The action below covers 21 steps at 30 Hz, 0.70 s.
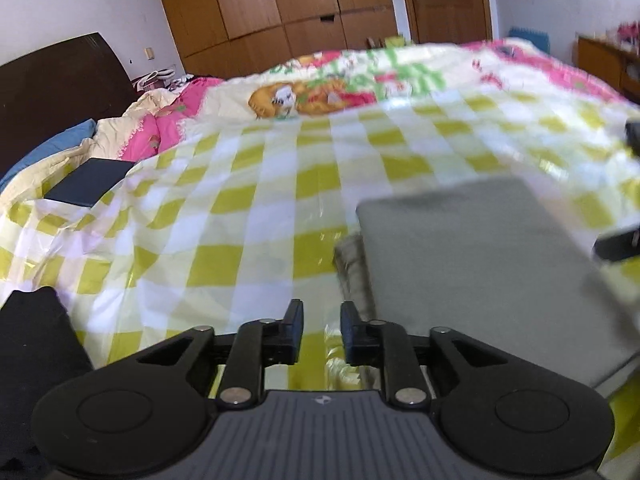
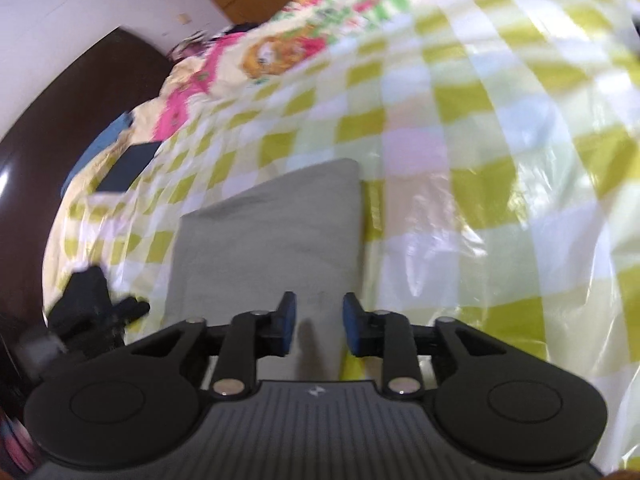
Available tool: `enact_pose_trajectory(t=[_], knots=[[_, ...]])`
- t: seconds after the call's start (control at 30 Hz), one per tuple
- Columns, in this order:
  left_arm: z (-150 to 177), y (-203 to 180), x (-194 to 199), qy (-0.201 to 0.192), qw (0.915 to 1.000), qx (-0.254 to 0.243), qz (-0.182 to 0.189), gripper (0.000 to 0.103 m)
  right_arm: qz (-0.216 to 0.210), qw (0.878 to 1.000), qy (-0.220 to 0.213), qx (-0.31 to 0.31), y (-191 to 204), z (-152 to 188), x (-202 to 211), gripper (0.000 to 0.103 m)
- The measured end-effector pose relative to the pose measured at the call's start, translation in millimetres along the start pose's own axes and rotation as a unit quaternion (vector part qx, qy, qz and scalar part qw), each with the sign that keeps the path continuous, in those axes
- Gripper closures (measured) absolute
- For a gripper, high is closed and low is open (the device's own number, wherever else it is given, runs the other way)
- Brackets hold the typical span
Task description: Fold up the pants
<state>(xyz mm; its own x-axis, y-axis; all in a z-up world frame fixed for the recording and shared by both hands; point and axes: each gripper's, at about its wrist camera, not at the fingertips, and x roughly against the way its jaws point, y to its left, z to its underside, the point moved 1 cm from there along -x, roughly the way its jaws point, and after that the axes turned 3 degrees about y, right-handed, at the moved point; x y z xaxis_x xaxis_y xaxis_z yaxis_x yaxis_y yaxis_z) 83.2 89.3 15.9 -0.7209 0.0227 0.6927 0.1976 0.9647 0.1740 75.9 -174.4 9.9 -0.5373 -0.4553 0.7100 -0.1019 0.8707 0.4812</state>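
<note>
I see grey pants (image 1: 472,264) folded into flat, neat rectangle, plain soft fabric, smooth top face. Lying on yellow-white checked plastic sheet (image 1: 240,208) over bed. Lower layer of fabric peeks out along one long edge in left view (edges slightly misaligned there). Far corners rounded, square-ish. Nothing resting on top from my views.

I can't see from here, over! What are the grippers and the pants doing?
Left gripper open, empty. Right gripper open, empty, above grey folded pants. Pants flat on checked sheet. Nothing in the way.
</note>
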Motion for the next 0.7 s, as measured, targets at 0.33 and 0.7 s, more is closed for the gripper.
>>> enact_pose_trajectory(t=[0.33, 0.7], knots=[[-54, 3, -62, 0.027, 0.9978, -0.005, 0.061, 0.047, -0.03, 0.954, 0.003, 0.299, 139, 75, -25, 0.058], [-68, 0, -96, 0.052, 0.9964, -0.014, 0.065, 0.084, 0.016, 0.953, 0.021, 0.302, 148, 73, -57, 0.095]])
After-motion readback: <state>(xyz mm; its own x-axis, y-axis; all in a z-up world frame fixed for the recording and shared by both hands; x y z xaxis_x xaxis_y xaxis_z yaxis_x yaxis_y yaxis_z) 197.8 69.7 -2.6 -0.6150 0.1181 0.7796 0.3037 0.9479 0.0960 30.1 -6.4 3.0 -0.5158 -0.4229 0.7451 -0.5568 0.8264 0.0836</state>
